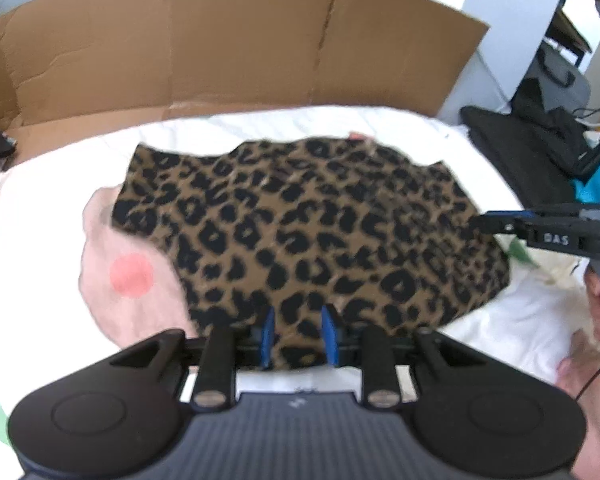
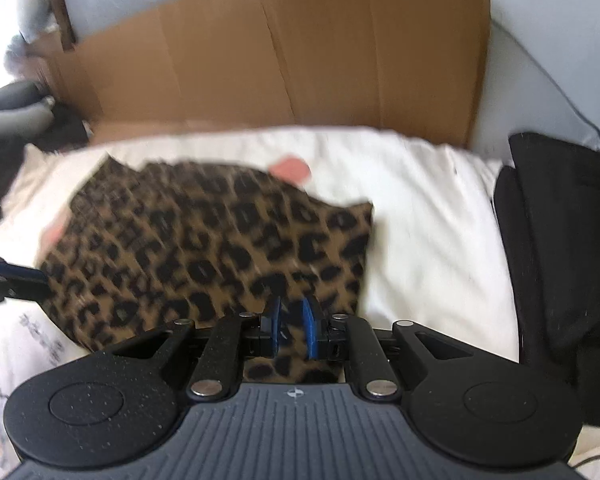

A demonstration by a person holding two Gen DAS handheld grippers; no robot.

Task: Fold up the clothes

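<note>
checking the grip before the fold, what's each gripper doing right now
left gripper: shut on the near edge of the leopard-print garment.
right gripper: shut on the same garment's near edge.

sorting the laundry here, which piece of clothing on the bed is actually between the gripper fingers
The leopard-print garment: its near edge sits between the fingers of both grippers. The pale pink piece lies flat beneath it at its left, untouched, and the black clothes are off at the right.

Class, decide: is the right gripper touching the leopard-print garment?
Touching. In the right wrist view the leopard-print garment runs between the blue pads of the right gripper and on beneath it; the left wrist view shows its tip at the cloth's edge.
</note>
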